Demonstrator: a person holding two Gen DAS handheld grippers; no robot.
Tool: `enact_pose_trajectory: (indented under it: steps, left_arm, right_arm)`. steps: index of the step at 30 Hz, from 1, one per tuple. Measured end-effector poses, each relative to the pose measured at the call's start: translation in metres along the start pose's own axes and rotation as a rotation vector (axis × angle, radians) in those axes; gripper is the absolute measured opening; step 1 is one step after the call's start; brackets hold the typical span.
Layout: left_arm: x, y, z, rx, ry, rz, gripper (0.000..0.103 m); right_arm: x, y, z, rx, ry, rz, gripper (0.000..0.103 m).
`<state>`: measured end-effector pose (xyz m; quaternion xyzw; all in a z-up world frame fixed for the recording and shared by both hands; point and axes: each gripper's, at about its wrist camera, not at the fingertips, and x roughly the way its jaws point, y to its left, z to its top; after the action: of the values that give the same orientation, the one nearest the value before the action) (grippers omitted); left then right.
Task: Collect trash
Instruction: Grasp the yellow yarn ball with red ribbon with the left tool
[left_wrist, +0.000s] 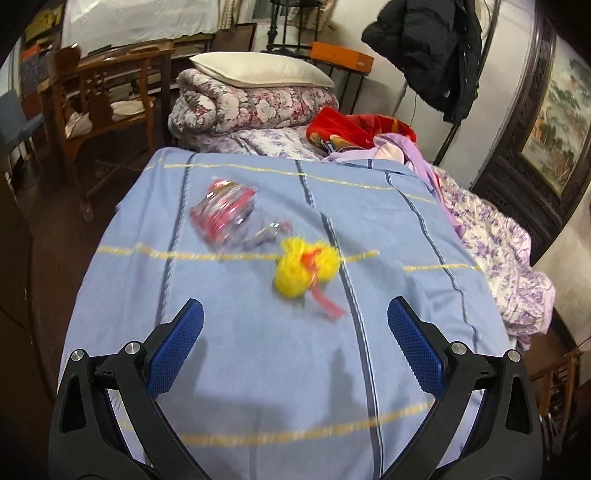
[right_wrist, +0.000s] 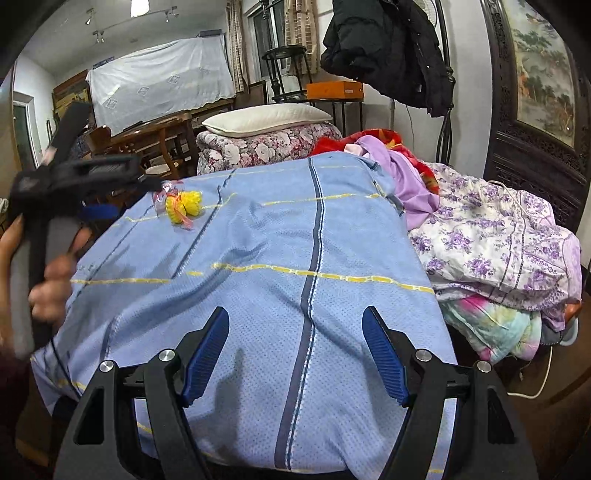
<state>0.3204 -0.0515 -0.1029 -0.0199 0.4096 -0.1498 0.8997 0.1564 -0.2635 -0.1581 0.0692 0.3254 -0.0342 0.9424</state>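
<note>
Left wrist view is showing the left gripper (left_wrist: 295, 321) with jaws spread and gripping nothing, hovering over the blue bedspread (left_wrist: 258, 369). At 12 o'clock from it, a yellow wrapper (left_wrist: 304, 267) and a clear red packet (left_wrist: 225, 218) (blurred) are lying. The right gripper (right_wrist: 295, 332) is likewise gaping, pinching nothing.

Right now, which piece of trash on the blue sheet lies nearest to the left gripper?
The yellow crumpled wrapper with the red strip, just ahead of the open left gripper. The clear red-printed plastic bag lies farther away.
</note>
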Motion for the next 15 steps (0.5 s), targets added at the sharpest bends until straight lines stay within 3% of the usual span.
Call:
enact_pose_trajectory:
  steps: [4, 6, 8, 9, 11, 15]
  left_arm:
    - [0.036, -0.007, 0.014, 0.012, 0.046, 0.017, 0.095]
    - [0.055, -0.003, 0.017, -0.023, 0.084, 0.009, 0.089]
    - [0.069, 0.002, 0.018, -0.043, 0.118, -0.003, 0.063]
    - [0.071, 0.003, 0.017, -0.042, 0.113, 0.010, 0.059]
    - [0.069, 0.000, 0.016, -0.011, 0.103, 0.014, 0.033]
    - [0.028, 0.007, 0.001, -0.020, 0.032, -0.042, 0.032]
  right_arm:
    - [0.008, -0.003, -0.001, 0.016, 0.028, 0.022, 0.073]
    - [0.011, -0.004, -0.002, 0.023, 0.044, 0.025, 0.074]
    - [0.013, -0.003, -0.003, 0.026, 0.049, 0.031, 0.073]
    - [0.015, -0.003, -0.003, 0.026, 0.052, 0.034, 0.074]
    - [0.016, -0.002, -0.003, 0.022, 0.057, 0.035, 0.074]
    - [0.016, -0.001, -0.005, 0.014, 0.057, 0.030, 0.073]
